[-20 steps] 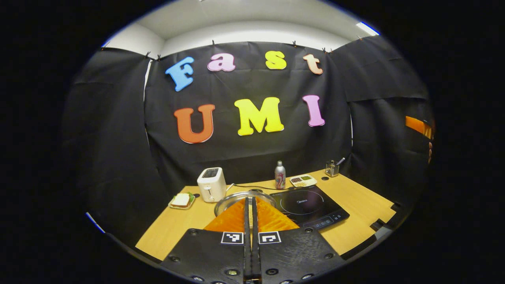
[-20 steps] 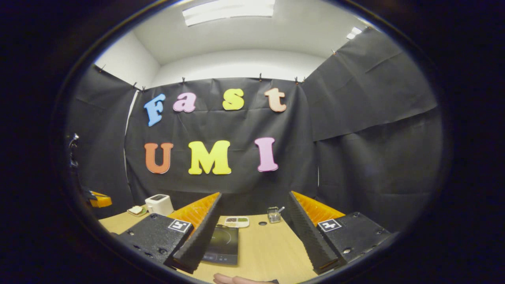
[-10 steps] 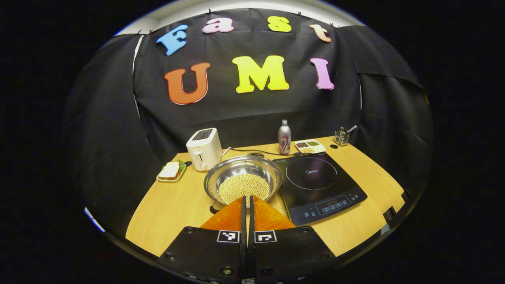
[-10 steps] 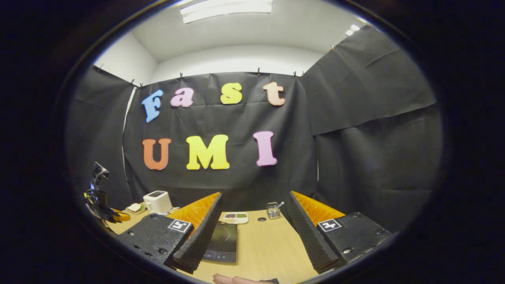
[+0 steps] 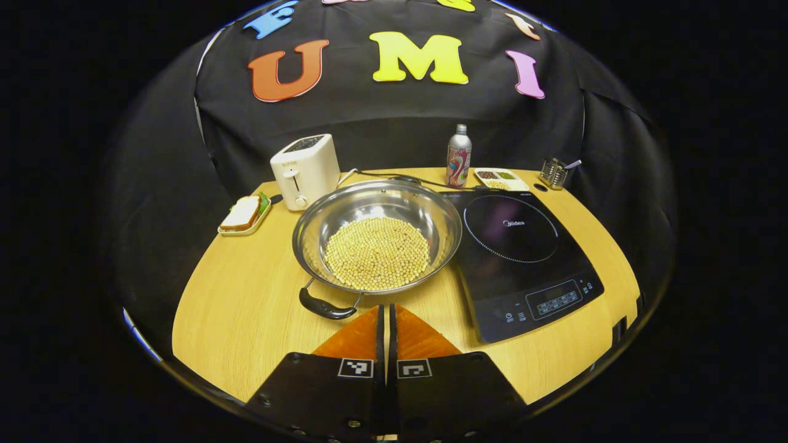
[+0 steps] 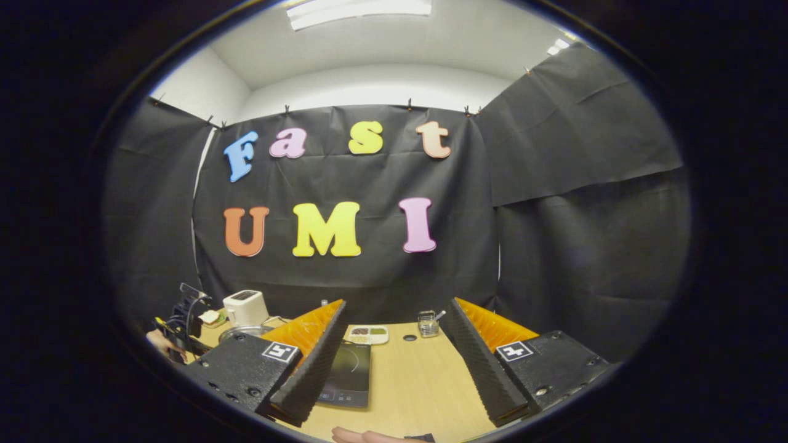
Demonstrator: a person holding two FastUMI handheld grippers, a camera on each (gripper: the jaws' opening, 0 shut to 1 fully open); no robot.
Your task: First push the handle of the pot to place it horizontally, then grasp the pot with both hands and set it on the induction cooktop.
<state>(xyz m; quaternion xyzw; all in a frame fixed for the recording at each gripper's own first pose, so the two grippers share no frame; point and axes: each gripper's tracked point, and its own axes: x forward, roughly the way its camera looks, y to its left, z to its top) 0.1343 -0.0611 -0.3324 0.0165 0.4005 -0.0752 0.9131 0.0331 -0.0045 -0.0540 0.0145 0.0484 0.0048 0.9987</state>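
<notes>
A steel pot (image 5: 377, 243) holding yellow beans sits mid-table in the left gripper view, its black handle (image 5: 324, 306) pointing toward me at the near left rim. My left gripper (image 5: 386, 307) is shut with nothing in it, just in front of the pot and right of the handle. The black induction cooktop (image 5: 523, 258) lies right of the pot. In the right gripper view my right gripper (image 6: 394, 314) stands open over the table with the cooktop (image 6: 348, 375) between its fingers, and the pot's rim (image 6: 241, 333) peeks out at the left.
Behind the pot stand a white toaster (image 5: 305, 170), a sandwich on a small tray (image 5: 244, 213), a bottle (image 5: 458, 156), a snack dish (image 5: 500, 178) and a small metal holder (image 5: 554, 173). A cable (image 5: 400, 179) runs behind the pot. The other gripper and a hand (image 6: 175, 332) show at the right gripper view's left edge.
The left gripper view has tilted down and drawn back, bringing the whole pot, its handle and the cooktop into sight. The right gripper barely shifted; the other gripper moved inward at its left edge.
</notes>
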